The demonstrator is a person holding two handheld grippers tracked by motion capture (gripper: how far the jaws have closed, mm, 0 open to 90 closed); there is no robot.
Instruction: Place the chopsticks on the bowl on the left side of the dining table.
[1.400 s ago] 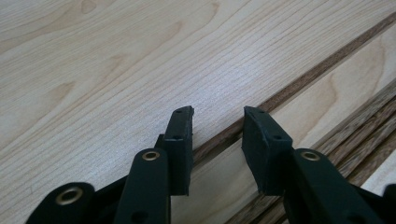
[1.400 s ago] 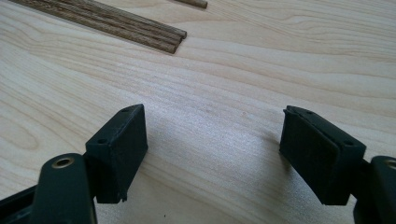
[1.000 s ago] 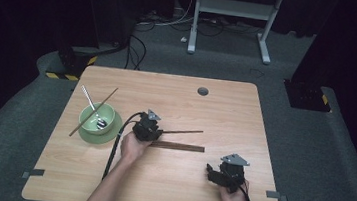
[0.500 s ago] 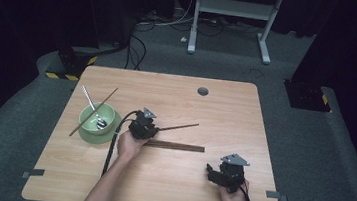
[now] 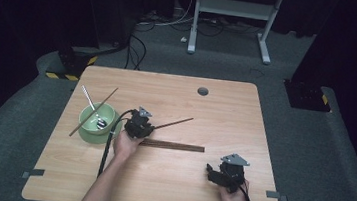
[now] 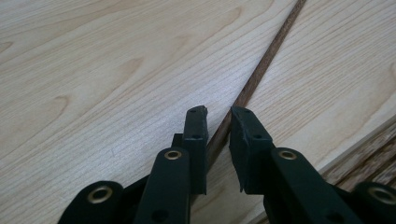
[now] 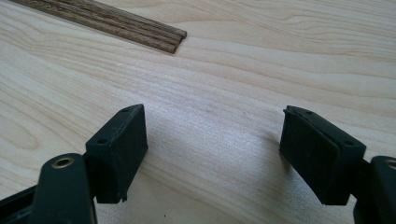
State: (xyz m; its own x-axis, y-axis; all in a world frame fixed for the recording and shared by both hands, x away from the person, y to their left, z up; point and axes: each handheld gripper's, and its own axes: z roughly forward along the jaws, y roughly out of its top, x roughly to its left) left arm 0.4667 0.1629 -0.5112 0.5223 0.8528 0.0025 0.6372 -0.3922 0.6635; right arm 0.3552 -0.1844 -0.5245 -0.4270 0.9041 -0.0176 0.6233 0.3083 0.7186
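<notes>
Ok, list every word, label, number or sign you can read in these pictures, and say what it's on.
No readable text in these pictures.
The yellow-and-black hazard stripes on the floor by the table are a pattern, with no words.
The green bowl, the chopsticks and both grippers, left and right, carry no lettering.

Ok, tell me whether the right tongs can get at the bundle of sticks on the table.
Probably yes. The right tongs are open and hold nothing, and the near end of the bundle of sticks lies ahead of them across bare table, with nothing between.
</notes>
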